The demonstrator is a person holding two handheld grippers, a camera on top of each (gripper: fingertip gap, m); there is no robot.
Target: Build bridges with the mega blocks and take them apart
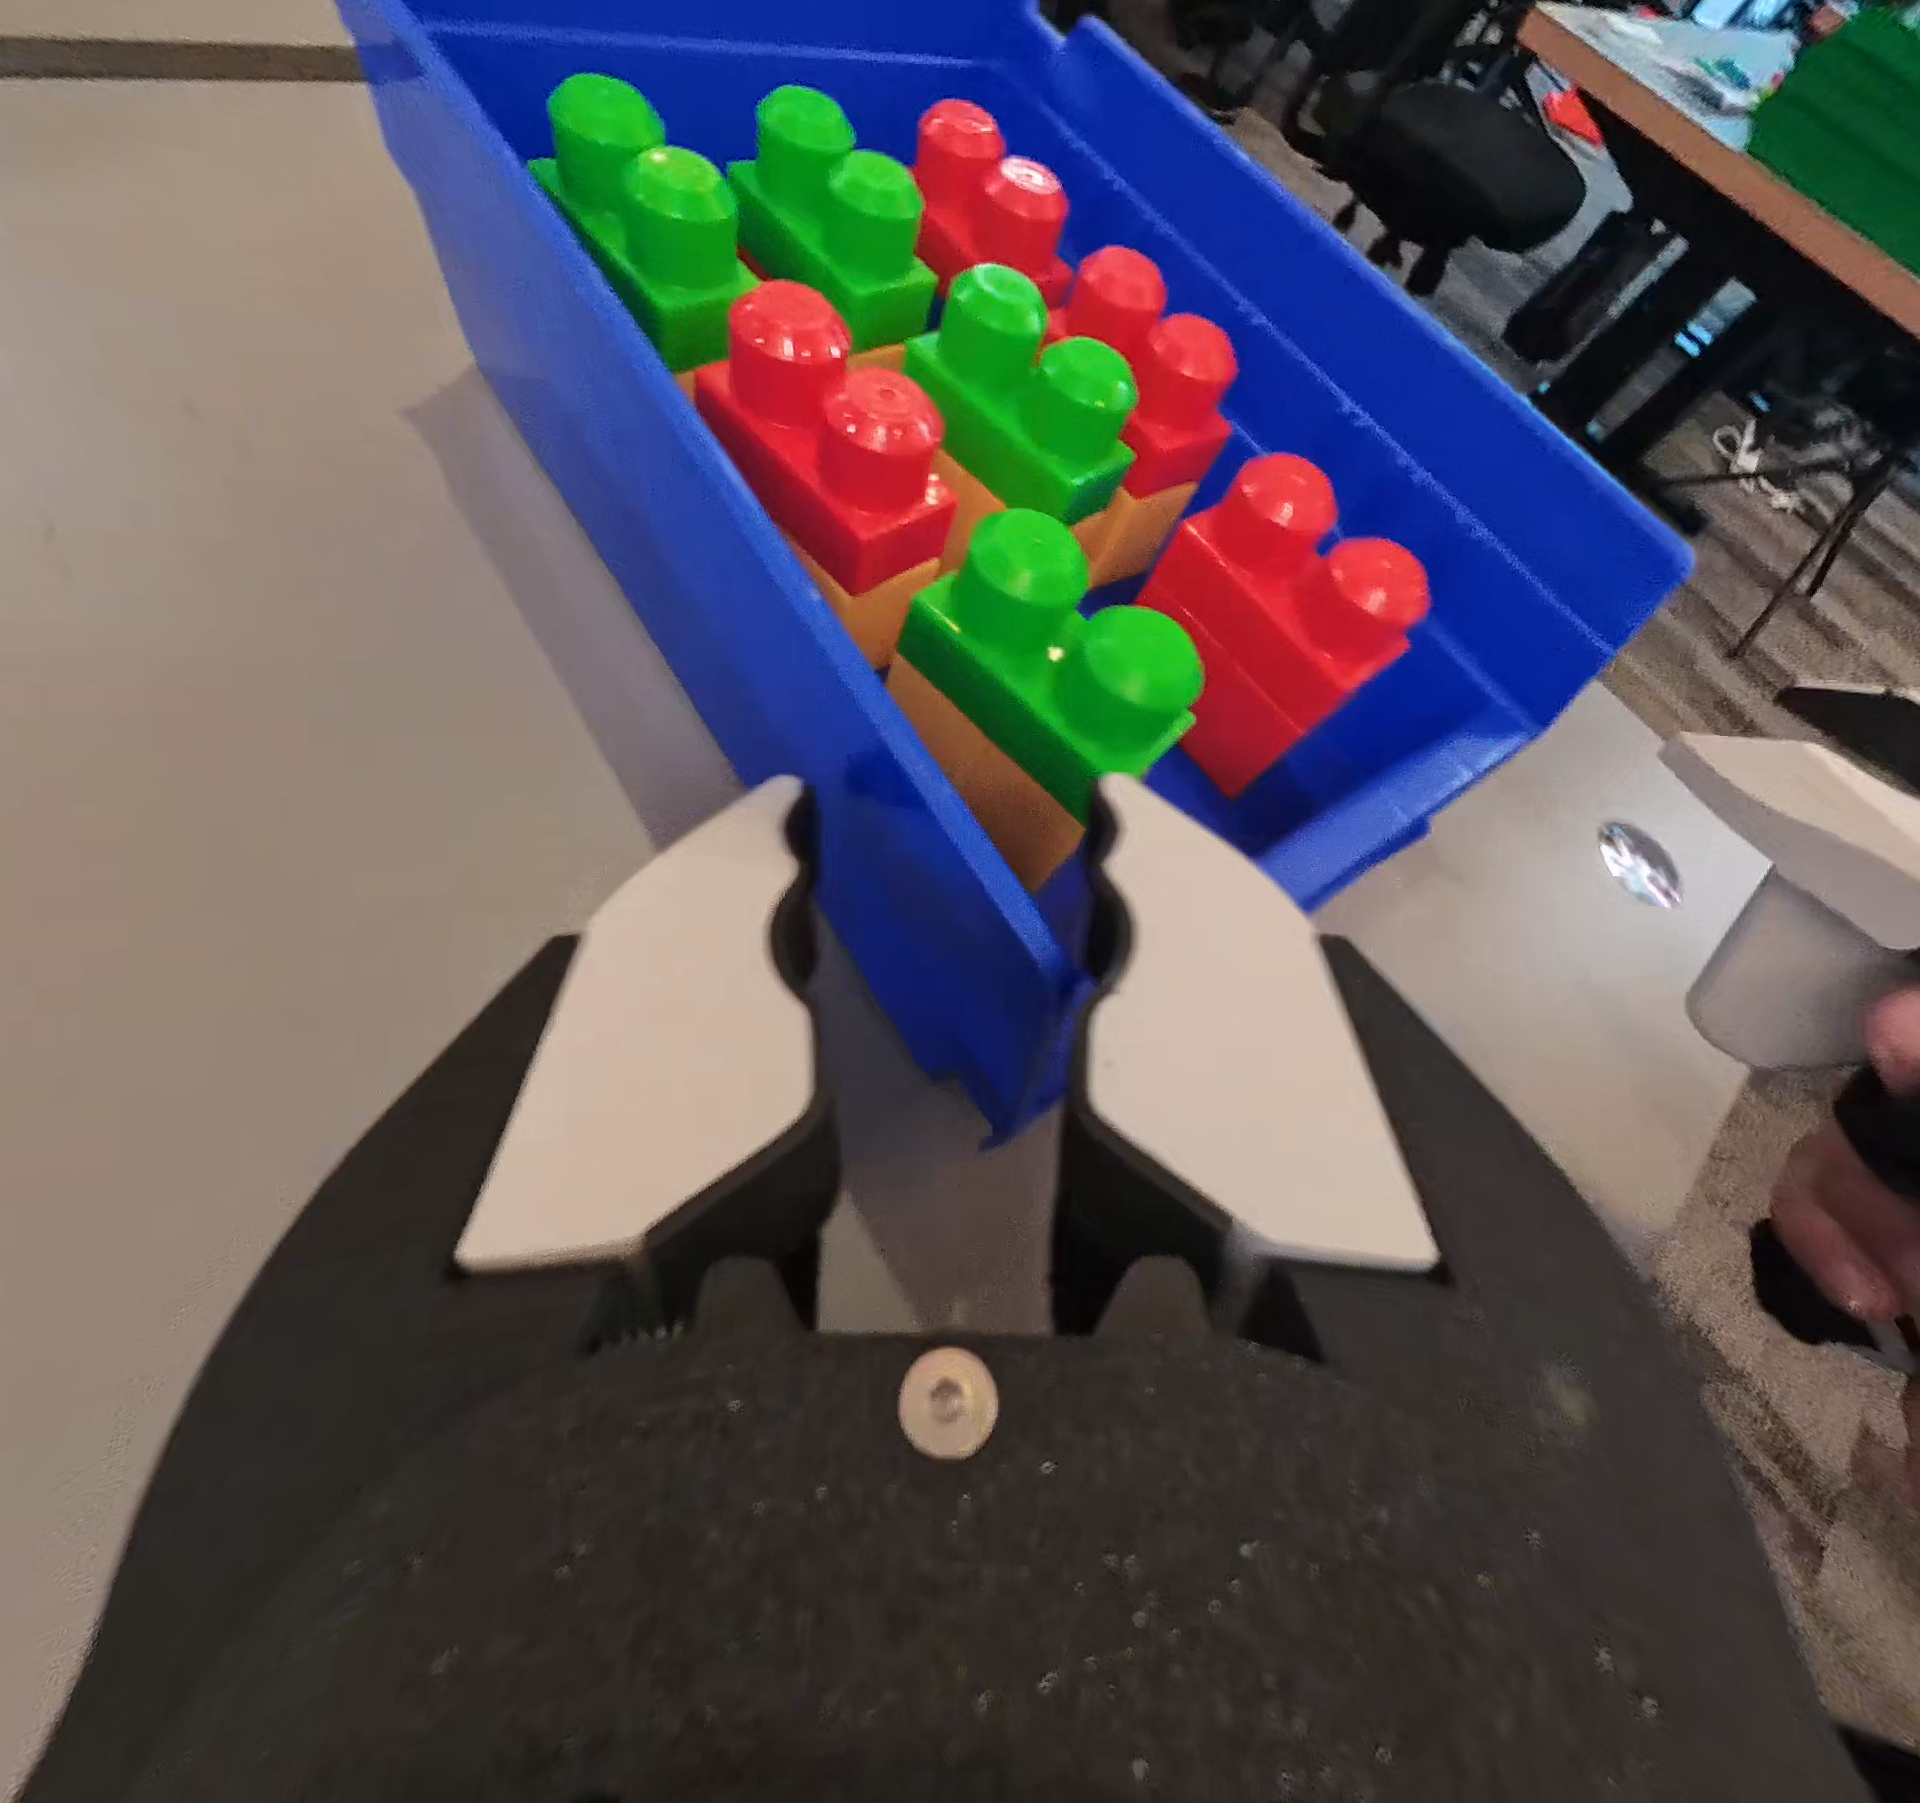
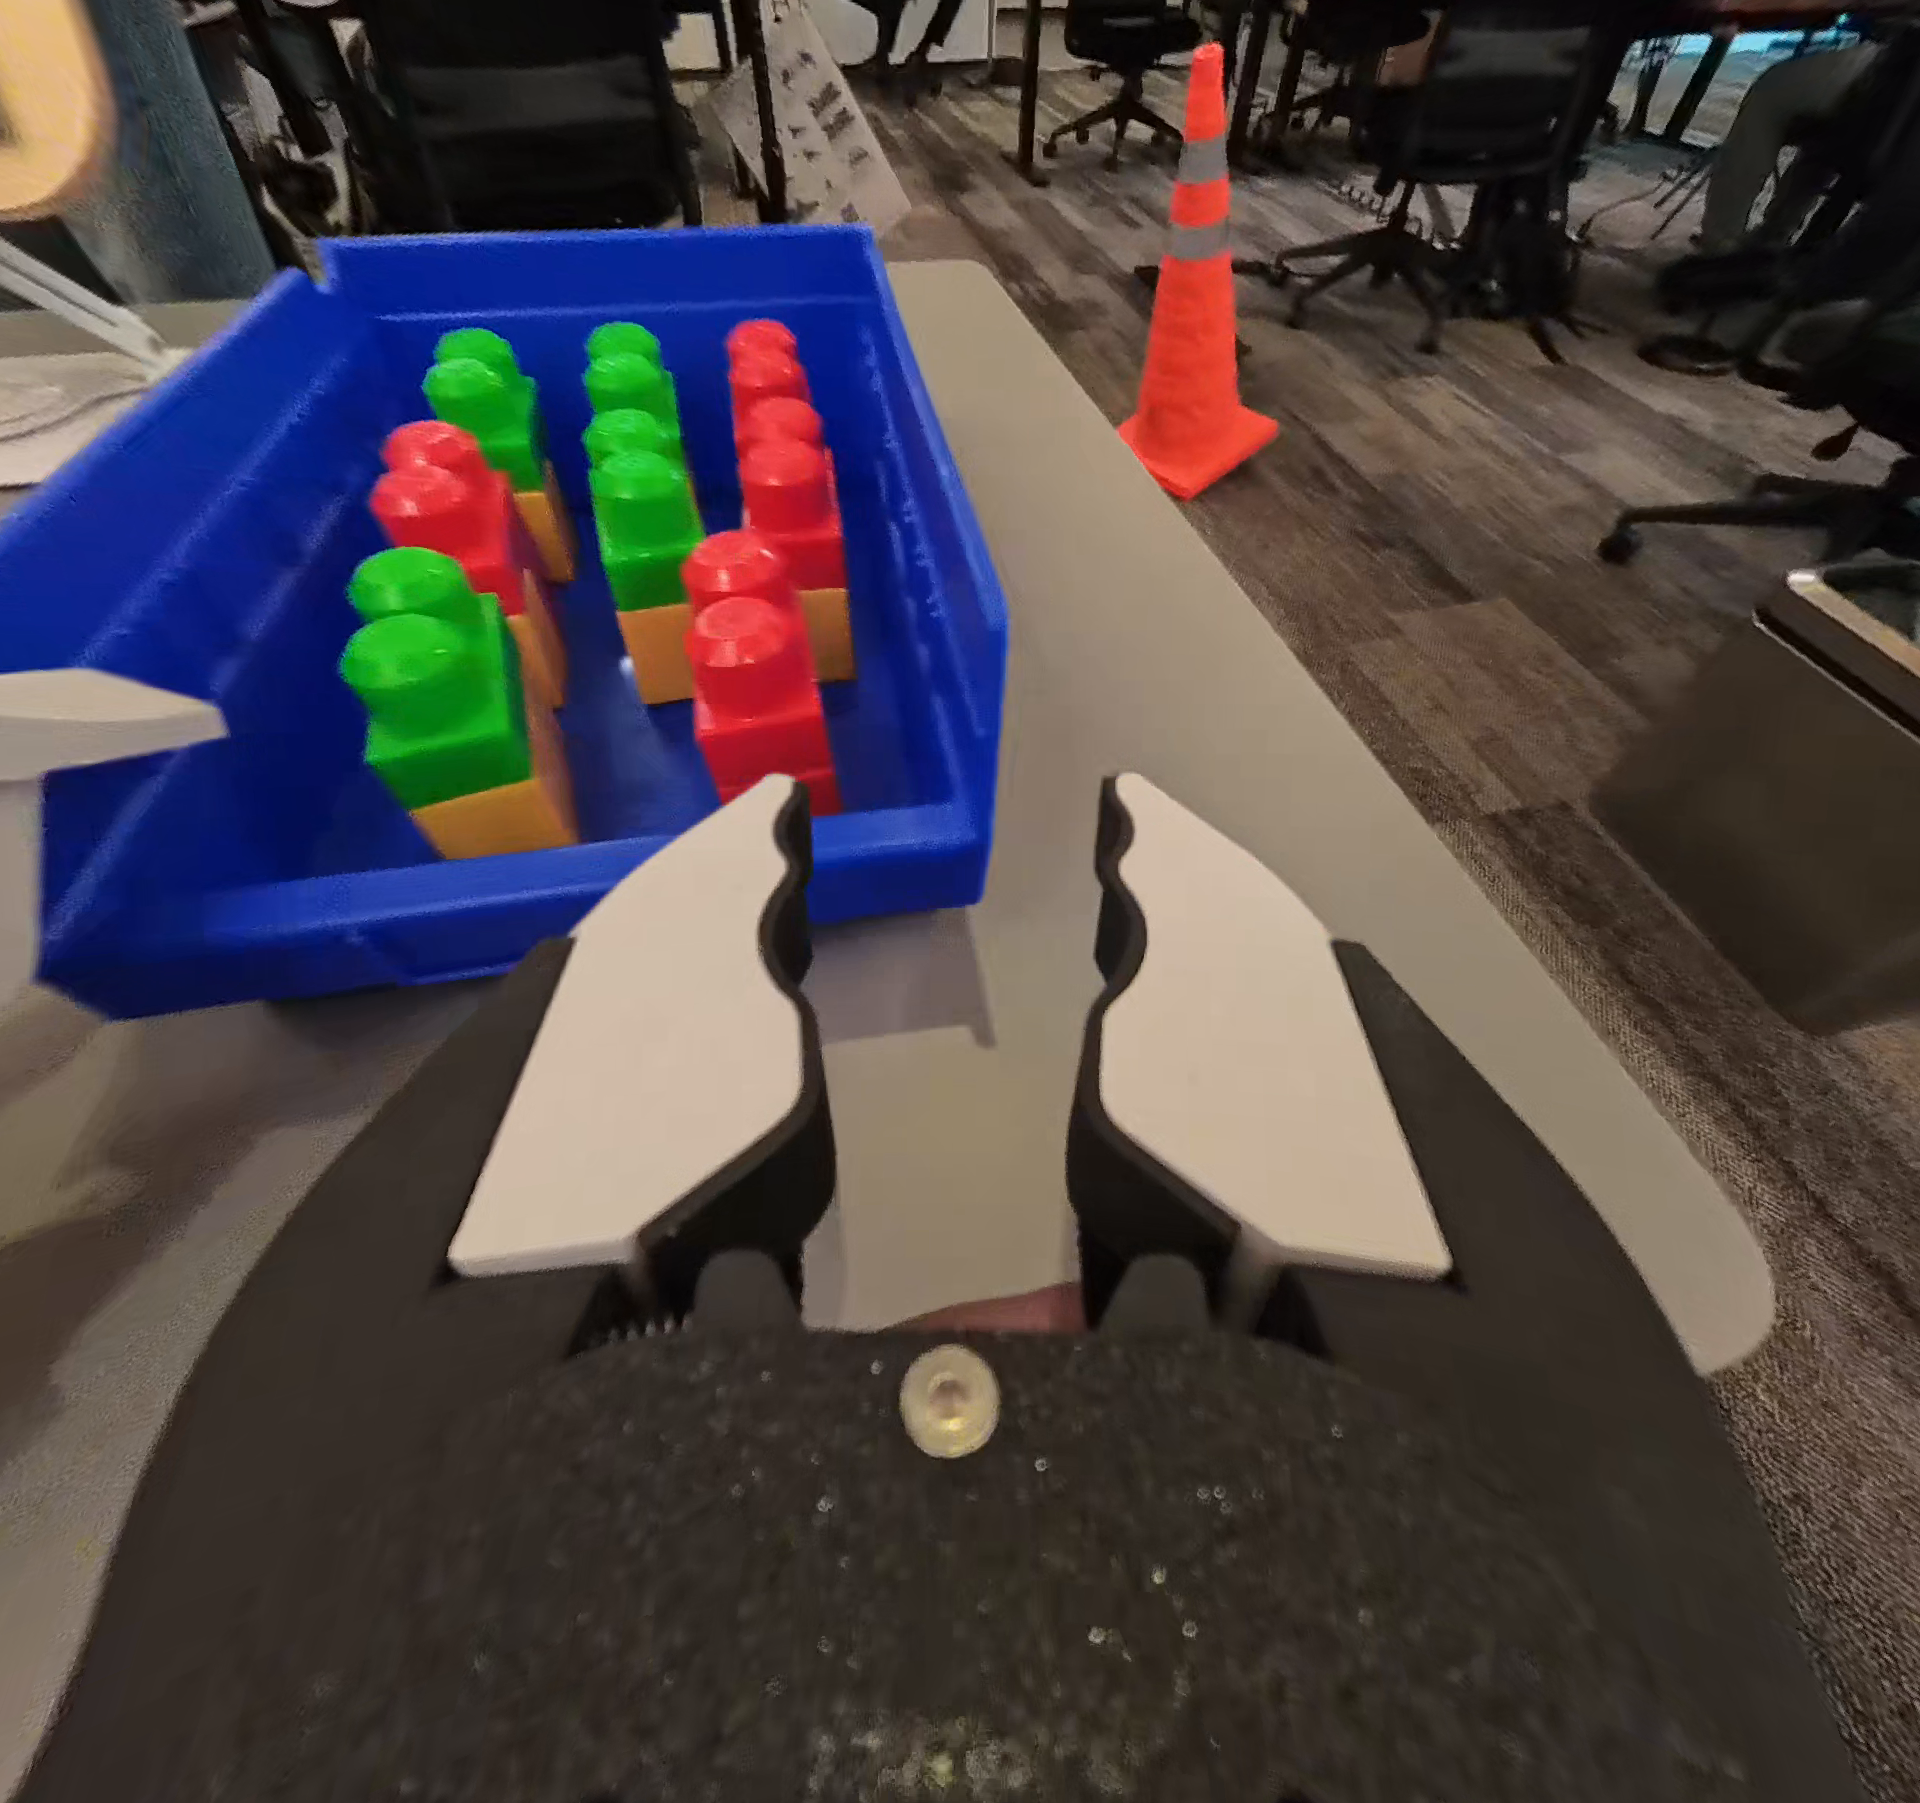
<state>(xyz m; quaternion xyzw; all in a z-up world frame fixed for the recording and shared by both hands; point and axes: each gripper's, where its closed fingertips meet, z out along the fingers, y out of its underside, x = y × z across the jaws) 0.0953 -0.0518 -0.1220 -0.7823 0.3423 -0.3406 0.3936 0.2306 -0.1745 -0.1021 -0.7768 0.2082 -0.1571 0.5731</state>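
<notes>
A blue bin (image 2: 914, 548) on the grey surface (image 2: 1091, 610) holds green, red and orange blocks (image 2: 644, 527) standing in rows. The left gripper (image 1: 948, 808) is spread wide over the bin's near corner, gripping nothing. The right gripper (image 2: 951, 797) gapes empty just before the bin's near wall. An orange cone (image 2: 1195, 299) stands on the floor, far right.

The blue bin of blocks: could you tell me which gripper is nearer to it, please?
Left. The left gripper straddles the blue bin's near corner wall; the right gripper hangs open just outside its front right corner.
</notes>
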